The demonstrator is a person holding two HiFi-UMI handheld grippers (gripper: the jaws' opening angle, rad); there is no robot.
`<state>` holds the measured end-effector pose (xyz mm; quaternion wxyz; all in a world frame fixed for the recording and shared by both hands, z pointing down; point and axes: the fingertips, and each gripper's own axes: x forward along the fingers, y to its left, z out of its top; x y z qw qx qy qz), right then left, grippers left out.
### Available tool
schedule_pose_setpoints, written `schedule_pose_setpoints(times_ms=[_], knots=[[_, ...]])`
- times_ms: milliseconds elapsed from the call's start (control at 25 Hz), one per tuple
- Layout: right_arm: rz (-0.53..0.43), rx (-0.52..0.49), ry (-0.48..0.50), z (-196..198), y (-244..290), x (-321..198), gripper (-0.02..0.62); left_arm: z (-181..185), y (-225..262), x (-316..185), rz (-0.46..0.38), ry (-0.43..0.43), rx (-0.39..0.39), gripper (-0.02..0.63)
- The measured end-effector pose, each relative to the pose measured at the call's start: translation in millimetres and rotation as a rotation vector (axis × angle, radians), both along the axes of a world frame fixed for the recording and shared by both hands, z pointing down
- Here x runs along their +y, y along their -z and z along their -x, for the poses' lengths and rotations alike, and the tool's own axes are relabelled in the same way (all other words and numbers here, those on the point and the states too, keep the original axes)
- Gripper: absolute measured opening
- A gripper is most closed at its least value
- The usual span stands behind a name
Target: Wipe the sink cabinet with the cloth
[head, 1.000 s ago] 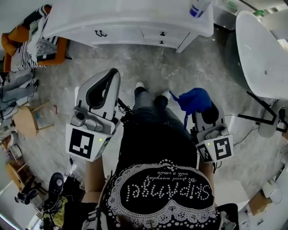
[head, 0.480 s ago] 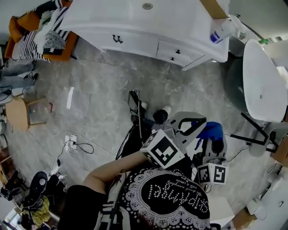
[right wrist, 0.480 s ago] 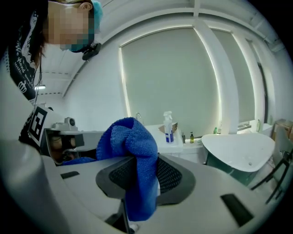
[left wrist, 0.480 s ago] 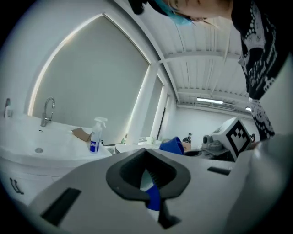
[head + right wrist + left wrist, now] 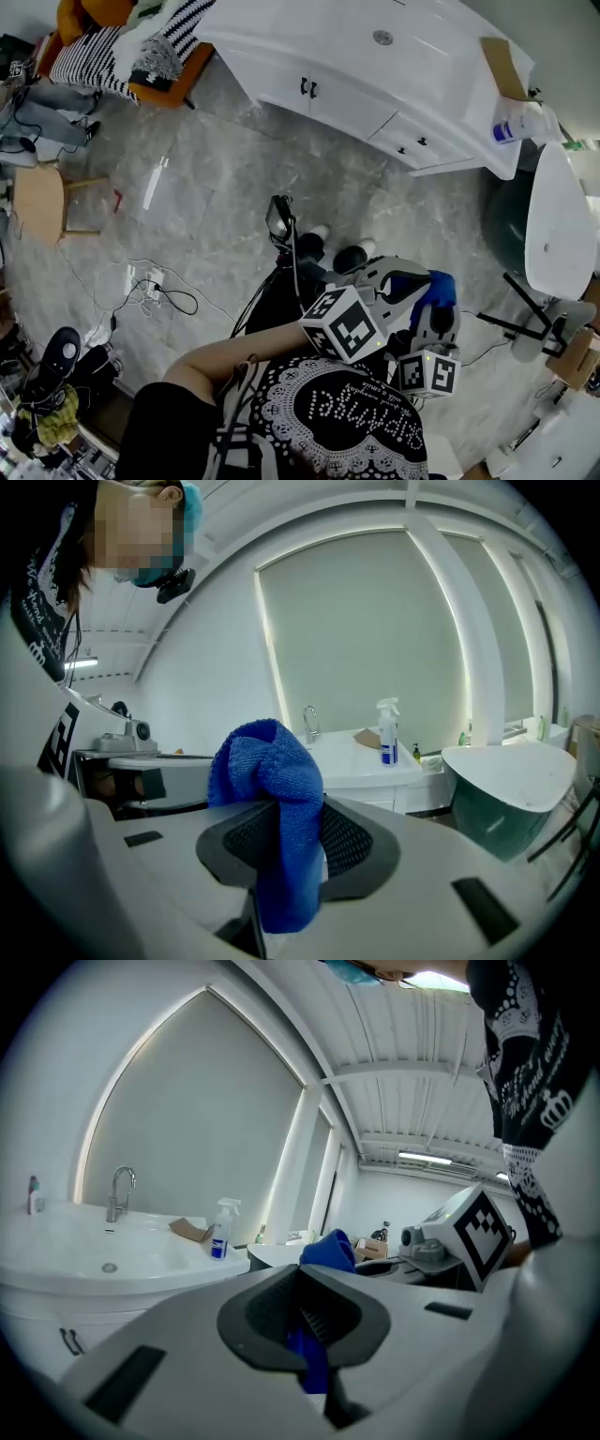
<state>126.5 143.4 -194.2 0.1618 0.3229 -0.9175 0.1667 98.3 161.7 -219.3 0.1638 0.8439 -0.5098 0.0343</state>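
Between right tool [image 5: 282,844] jaws, blue fuzzy cloth [image 5: 268,772], bunched, drooping

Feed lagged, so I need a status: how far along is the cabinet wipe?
Done: the cloth is off any surface, clamped in the right tool; the left tool appears to pinch a strip of it too. In hand: both tools are close to the person's body, apart from the sink cabinet. Left: all the wiping; the cloth touches no cabinet surface.

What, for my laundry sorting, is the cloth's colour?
Blue; the cloth shows best in the right gripper view.
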Motion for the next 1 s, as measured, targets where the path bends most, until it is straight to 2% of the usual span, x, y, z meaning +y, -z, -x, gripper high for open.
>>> schedule_pose_setpoints(times_ms=[320,720,1000], knots=[[0.003,-0.002,0.018,26.6,-5.1,26.5,0.115,27.1,-4.5,25.8,-0.003,0.025,-0.004,0.000],[0.004,-0.013,0.018,29.1,-9.2,41.2,0.115,30.8,-10.8,38.6,0.008,0.013,0.004,0.000],[-0.026,-0.040,0.015,38.6,-8.7,40.7,0.115,36.2,-10.0,40.1,0.003,0.038,-0.025,0.000]])
